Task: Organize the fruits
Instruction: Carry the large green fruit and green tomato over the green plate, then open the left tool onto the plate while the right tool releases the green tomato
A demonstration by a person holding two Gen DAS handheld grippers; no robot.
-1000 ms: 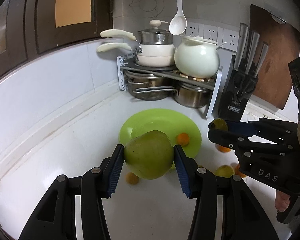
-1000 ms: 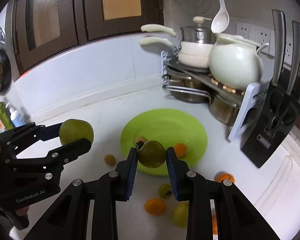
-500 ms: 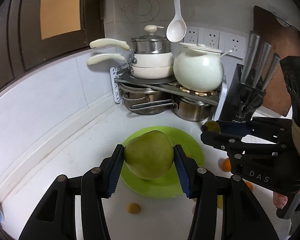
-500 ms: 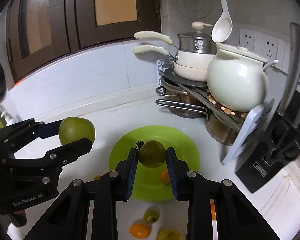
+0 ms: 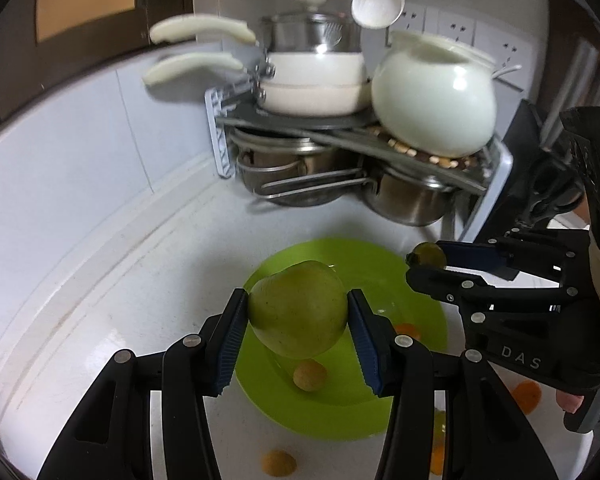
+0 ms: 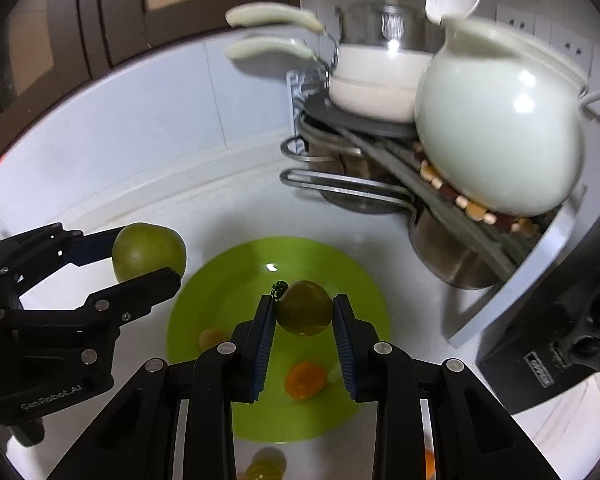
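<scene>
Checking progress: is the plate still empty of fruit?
No, the green plate already holds a small orange fruit and a tan one.

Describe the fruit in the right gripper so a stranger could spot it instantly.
Start at the green plate on the white counter. Just above it, the right gripper clamps a small round olive-green fruit with a dark stem. It is smaller and darker than the pear alongside.

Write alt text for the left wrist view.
The left gripper clamps a green pear above a lime-green plate holding two small orange fruits. At right, the right gripper grips a smaller green fruit; stacked pots stand behind.
</scene>
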